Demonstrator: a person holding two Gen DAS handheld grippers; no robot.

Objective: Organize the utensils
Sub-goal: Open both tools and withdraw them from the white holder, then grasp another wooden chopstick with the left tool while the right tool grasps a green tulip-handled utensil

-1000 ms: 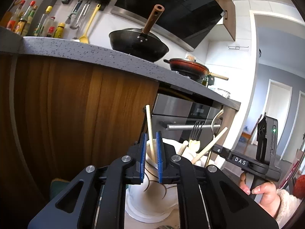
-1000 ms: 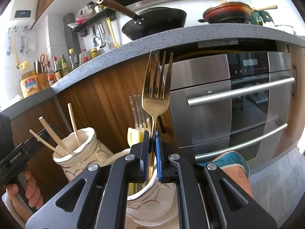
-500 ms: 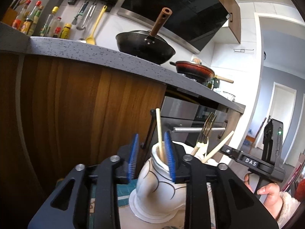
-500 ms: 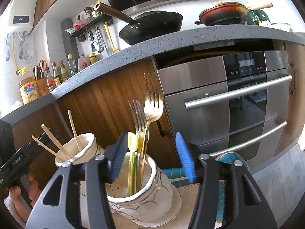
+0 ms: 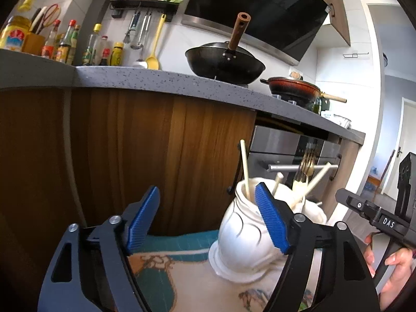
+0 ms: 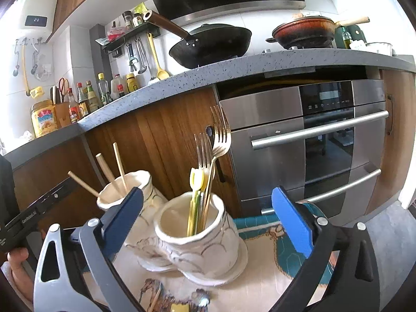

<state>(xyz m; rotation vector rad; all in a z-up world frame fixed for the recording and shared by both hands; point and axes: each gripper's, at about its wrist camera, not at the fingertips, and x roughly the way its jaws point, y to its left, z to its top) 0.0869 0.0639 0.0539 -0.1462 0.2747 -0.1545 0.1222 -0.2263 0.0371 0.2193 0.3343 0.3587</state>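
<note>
Two white ceramic holders stand on a patterned mat. In the right wrist view the near holder [image 6: 200, 231] carries gold forks [image 6: 219, 140] and a yellow-handled utensil [image 6: 196, 182]. The far holder [image 6: 127, 189] carries wooden chopsticks [image 6: 119, 163]. My right gripper [image 6: 208, 221] is open wide and empty, its jaws either side of the fork holder. In the left wrist view the chopstick holder [image 5: 241, 231] stands just behind the right blue pad, with a chopstick [image 5: 245, 166] upright in it. My left gripper [image 5: 205, 223] is open and empty.
The patterned teal and cream mat [image 6: 262, 267] lies under the holders. Wooden cabinet fronts [image 5: 130, 156] and a steel oven [image 6: 312, 143] stand close behind. A wok [image 5: 225, 62] and a red pan [image 6: 304, 30] sit on the grey counter above. More utensils [image 6: 179, 304] lie on the mat at the front.
Both grippers were shut, the left on a chopstick and the right on a gold fork. Both opened, left the items in their holders and drew back.
</note>
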